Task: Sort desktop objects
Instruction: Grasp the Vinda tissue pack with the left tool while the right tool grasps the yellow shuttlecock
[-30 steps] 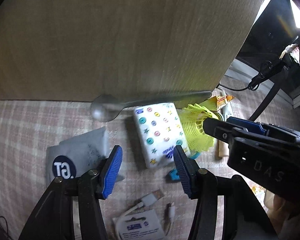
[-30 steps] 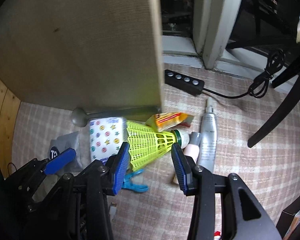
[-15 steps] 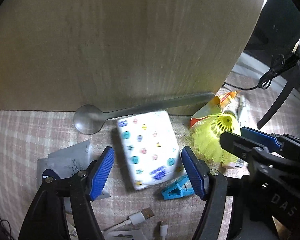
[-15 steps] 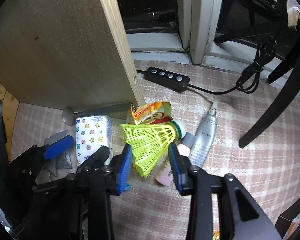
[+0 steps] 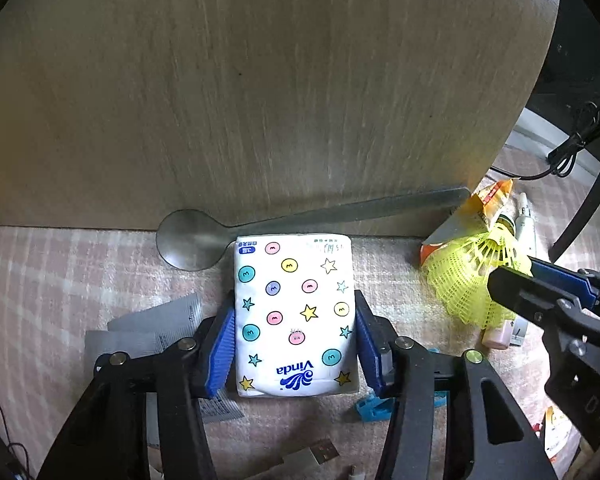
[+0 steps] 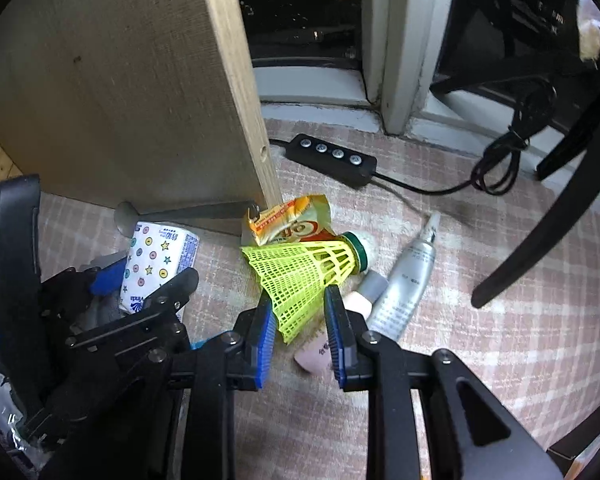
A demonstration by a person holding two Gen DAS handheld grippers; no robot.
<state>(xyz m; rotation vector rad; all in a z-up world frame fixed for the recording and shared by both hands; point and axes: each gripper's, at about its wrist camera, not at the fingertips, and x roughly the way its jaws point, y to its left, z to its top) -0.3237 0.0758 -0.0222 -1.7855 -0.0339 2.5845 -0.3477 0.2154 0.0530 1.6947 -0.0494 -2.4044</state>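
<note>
Both grippers close at once to lift two things for sorting: the left gripper (image 5: 294, 344) jaws clasp the tissue pack (image 5: 294, 312) lying by the spoon (image 5: 192, 240), while the right gripper (image 6: 298, 320) jaws pinch the yellow shuttlecock (image 6: 304, 276) skirt on the checked bench (image 6: 480, 320).

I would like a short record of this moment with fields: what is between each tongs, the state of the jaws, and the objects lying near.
surface: checked cloth
left tongs: jaws closing around the Vinda tissue pack
right tongs: jaws closing on the skirt of the yellow shuttlecock
behind the pack: metal spoon along the wooden board
near the shuttlecock: orange snack packet, silver tube, black button controller
</note>
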